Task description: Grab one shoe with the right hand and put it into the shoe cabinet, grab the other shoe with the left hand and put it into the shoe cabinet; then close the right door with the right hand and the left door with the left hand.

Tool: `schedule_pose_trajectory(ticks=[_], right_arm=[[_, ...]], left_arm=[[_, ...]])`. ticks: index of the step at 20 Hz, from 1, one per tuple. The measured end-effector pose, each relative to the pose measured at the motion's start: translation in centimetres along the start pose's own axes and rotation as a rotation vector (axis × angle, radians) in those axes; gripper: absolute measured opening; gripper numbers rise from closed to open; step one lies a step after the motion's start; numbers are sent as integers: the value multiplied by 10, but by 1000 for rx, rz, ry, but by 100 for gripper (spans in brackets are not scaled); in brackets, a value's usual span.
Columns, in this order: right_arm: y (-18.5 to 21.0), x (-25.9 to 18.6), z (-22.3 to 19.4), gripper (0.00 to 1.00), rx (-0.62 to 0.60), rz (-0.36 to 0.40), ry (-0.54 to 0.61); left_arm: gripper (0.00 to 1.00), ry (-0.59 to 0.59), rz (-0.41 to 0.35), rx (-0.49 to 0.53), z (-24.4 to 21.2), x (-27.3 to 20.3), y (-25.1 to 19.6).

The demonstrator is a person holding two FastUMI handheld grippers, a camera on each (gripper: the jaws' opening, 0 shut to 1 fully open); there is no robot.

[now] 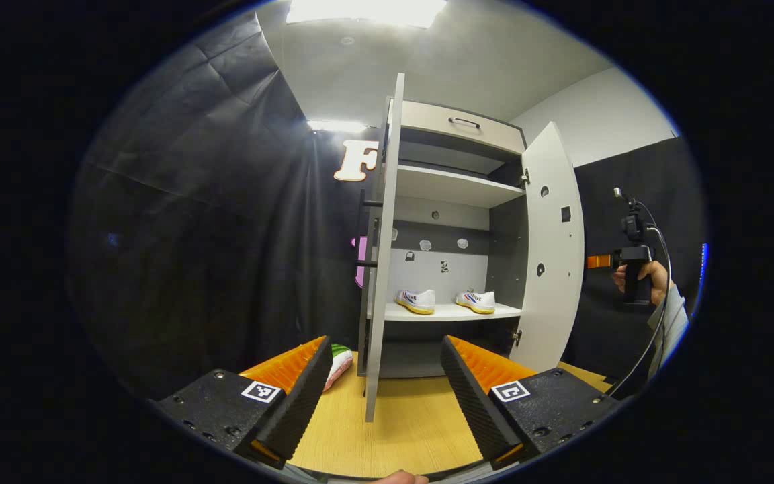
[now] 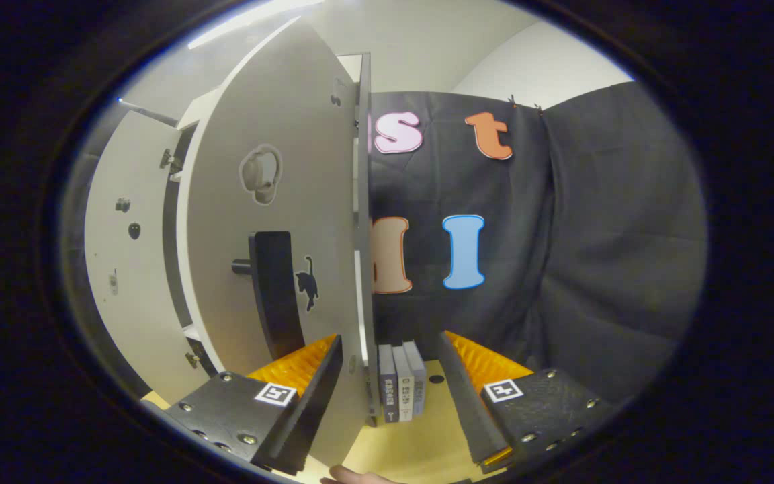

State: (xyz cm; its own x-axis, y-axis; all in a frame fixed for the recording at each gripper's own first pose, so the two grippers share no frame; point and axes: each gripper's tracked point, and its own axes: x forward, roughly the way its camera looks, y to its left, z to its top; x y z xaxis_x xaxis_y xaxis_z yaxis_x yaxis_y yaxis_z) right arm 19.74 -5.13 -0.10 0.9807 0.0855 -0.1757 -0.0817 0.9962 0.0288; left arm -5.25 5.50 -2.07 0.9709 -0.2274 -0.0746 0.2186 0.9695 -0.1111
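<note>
Left gripper view: the left tongs (image 1: 385, 376) gape over the pale wooden tabletop (image 1: 400, 430), facing the open grey shoe cabinet (image 1: 454, 202), both white shoes (image 1: 416, 300) on its lower shelf. Right tongs (image 2: 387, 383) apart, straddling the right door's edge (image 2: 363, 269); black cloth wall (image 2: 595, 255) behind.

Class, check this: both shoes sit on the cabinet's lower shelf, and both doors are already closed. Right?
Not quite. The two shoes do sit on the lower shelf, but the left door and right door both stand open, as the left gripper view shows.
</note>
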Motion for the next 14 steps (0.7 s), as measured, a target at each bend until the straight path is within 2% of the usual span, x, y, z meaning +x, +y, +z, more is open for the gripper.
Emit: schedule_pose_trajectory(ticks=[2, 4, 5, 6, 7, 10, 11, 12, 13, 14], right_arm=[[16, 2, -3, 84, 17, 30, 1], [35, 6, -1, 86, 27, 43, -8], [40, 10, -2, 84, 57, 25, -17], [51, 12, -4, 87, 108, 7, -18], [63, 14, -7, 84, 130, 18, -12], [103, 17, -18, 92, 178, 98, 21], [97, 17, -21, 94, 186, 75, 26], [94, 16, -23, 94, 190, 54, 22], [94, 14, -24, 88, 187, 53, 17], [96, 12, -25, 88, 178, 58, 12]], left_arm=[[98, 10, -6, 1, -2, 4, -4], [98, 20, -20, -2, -5, 6, -11], [98, 18, -30, -4, -5, 8, -14], [98, 18, -42, -8, -5, 10, -18], [98, 23, -49, -14, -6, 12, -20], [98, 53, -48, -6, -13, 17, -20], [99, 56, -40, -1, -12, 16, -17], [96, 49, -32, 5, -10, 16, -14], [98, 41, -21, 9, -8, 15, -11], [98, 36, -10, 11, -8, 14, -9]])
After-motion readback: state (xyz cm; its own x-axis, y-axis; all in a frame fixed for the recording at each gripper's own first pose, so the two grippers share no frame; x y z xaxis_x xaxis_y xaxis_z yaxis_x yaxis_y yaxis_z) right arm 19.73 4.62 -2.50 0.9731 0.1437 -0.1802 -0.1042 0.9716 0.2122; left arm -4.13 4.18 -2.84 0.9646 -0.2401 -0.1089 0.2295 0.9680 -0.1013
